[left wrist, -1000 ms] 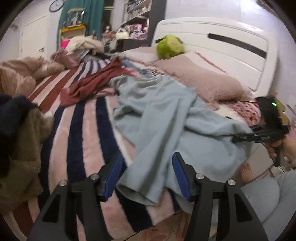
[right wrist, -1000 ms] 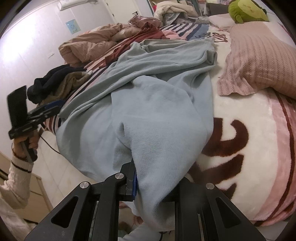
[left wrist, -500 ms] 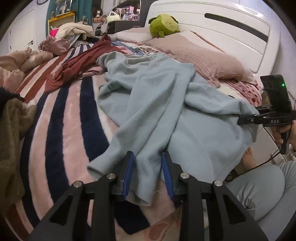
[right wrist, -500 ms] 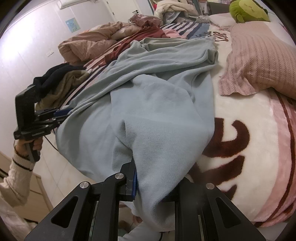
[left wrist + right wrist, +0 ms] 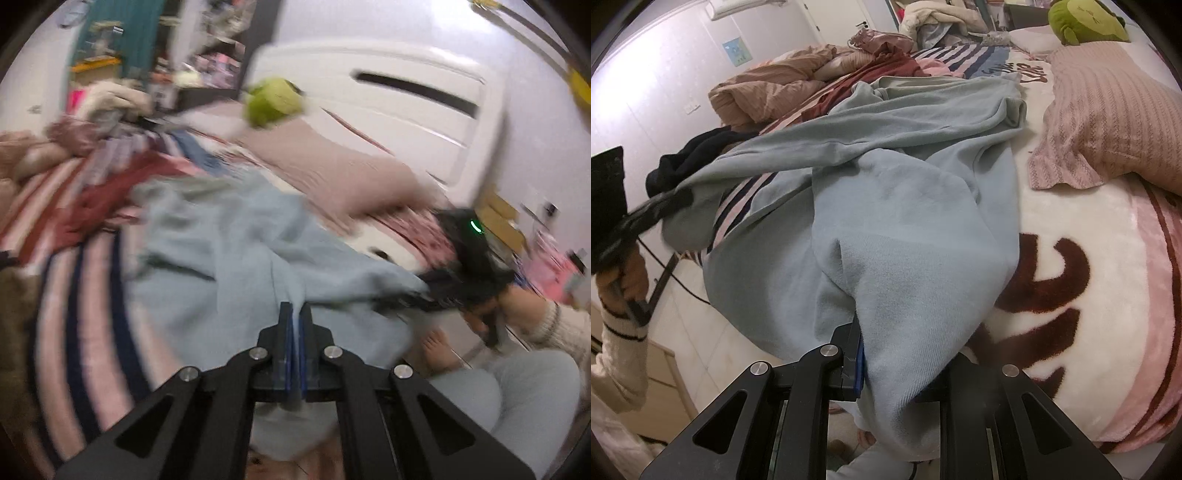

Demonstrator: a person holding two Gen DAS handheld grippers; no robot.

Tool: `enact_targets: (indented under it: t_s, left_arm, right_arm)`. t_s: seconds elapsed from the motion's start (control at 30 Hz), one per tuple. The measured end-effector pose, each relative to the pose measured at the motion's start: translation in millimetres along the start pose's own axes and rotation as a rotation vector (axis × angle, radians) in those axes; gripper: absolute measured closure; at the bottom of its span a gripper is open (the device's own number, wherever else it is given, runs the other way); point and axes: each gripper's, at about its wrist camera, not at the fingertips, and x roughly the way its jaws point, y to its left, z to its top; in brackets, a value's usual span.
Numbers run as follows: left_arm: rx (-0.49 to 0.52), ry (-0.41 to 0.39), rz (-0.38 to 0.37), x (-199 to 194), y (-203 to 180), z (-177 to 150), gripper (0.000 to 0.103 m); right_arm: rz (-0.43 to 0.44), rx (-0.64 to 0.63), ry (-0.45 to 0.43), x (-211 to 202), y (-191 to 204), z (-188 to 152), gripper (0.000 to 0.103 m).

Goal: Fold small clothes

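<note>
Left wrist view: the picture was blurred by motion.
Left gripper (image 5: 295, 314): its blue pads were pressed together, pinching a thin fold of the light blue sweatshirt (image 5: 236, 258).
Sweatshirt, this view: it lay spread over the striped blanket (image 5: 74, 314), rising to a stretched ridge at the pinched fold.
Right gripper, seen from the left (image 5: 454, 291): a dark shape at the sweatshirt's far edge; its jaws could not be made out there.
Right hand (image 5: 517, 310): wrapped round that gripper's handle, with a cream knitted cuff at the wrist.
Beyond the cloth: a pink pillow (image 5: 332, 173) and a green plush toy (image 5: 273, 101) lay against the white headboard (image 5: 406, 110).
Near the bed edge: a bare foot (image 5: 439, 350) and a knee in pale trousers.

Right wrist view: sharp.
Right gripper (image 5: 901, 354): its jaws were narrowly apart, clamped on a thick bunch of the sweatshirt (image 5: 905, 221) that hung over the bed's edge.
Sweatshirt, this view: one sleeve stretched leftward to the left gripper (image 5: 665, 206), lifted off the stripes.
Left hand (image 5: 624, 280): gripping the handle, a striped cream cuff below it.
Other clothes: a dark red garment (image 5: 871, 77), a navy garment (image 5: 690, 155) and a tan quilt (image 5: 768, 92) lay farther back on the bed.
</note>
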Motion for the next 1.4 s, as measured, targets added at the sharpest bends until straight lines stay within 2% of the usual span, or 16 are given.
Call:
enact_targets:
  t_s: [0.1, 0.17, 0.2, 0.23, 0.27, 0.33, 0.4, 0.5, 0.57, 0.7, 0.9, 0.93, 1.0, 1.03, 1.13, 1.4]
  left_arm:
    - [0.061, 0.172, 0.079, 48.8, -13.9, -19.6, 0.102]
    - [0.018, 0.215, 0.1, 64.4, -6.0, -30.3, 0.101]
    - [-0.007, 0.201, 0.087, 62.2, -2.7, -32.9, 0.101]
    - [-0.021, 0.185, 0.069, 57.1, -1.3, -33.7, 0.093]
    - [-0.027, 0.169, 0.048, 49.4, -1.4, -33.9, 0.07]
    - [-0.028, 0.1, 0.036, 23.4, -2.9, -33.5, 0.04]
    - [-0.061, 0.067, 0.029, 0.8, 3.1, -37.8, 0.038]
    - [-0.166, 0.038, 0.072, -18.1, 25.6, -51.4, 0.028]
    - [-0.24, 0.054, 0.084, -19.8, 41.6, -67.2, 0.028]
    - [-0.342, 0.083, 0.041, -1.5, 53.0, -92.6, 0.028]
    - [-0.363, -0.011, -0.059, 27.0, 42.5, -79.7, 0.029]
    - [-0.37, -0.019, -0.065, 30.6, 39.8, -76.2, 0.036]
    - [-0.377, -0.018, -0.041, 38.8, 39.3, -66.9, 0.061]
    - [-0.367, -0.014, -0.018, 38.9, 38.5, -63.3, 0.083]
    - [-0.356, -0.03, -0.015, 28.3, 37.8, -54.7, 0.09]
    - [-0.302, -0.212, 0.01, -49.4, 28.3, -25.5, 0.092]
  right_arm:
    - [0.007, 0.008, -0.006, -2.7, -3.0, -2.6, 0.092]
    - [0.008, 0.011, -0.01, -5.3, -4.1, -4.4, 0.092]
    - [0.007, 0.01, -0.01, -6.3, -4.1, -5.1, 0.092]
    - [0.008, 0.008, -0.011, -7.4, -4.0, -6.0, 0.092]
    - [0.009, 0.007, -0.012, -8.1, -4.0, -6.8, 0.092]
    - [0.015, 0.009, -0.013, -8.2, -4.6, -7.9, 0.092]
    - [0.025, 0.017, -0.016, -8.0, -6.0, -9.1, 0.092]
    - [0.051, 0.029, -0.014, -7.6, -7.7, -10.9, 0.088]
    - [0.068, 0.033, -0.007, -6.7, -9.5, -12.3, 0.087]
    - [0.089, 0.041, 0.005, -0.9, -11.1, -13.7, 0.085]
    - [0.11, 0.056, 0.001, 5.1, -10.4, -8.8, 0.085]
    - [0.111, 0.057, 0.0, 4.9, -10.3, -8.2, 0.087]
    - [0.108, 0.051, -0.007, 3.3, -8.7, -7.4, 0.092]
    - [0.1, 0.045, -0.024, 0.3, -6.8, -7.0, 0.093]
    - [0.119, 0.039, -0.084, -14.0, -0.7, -4.4, 0.094]
    - [0.154, 0.021, -0.209, -56.1, 21.9, 13.2, 0.094]
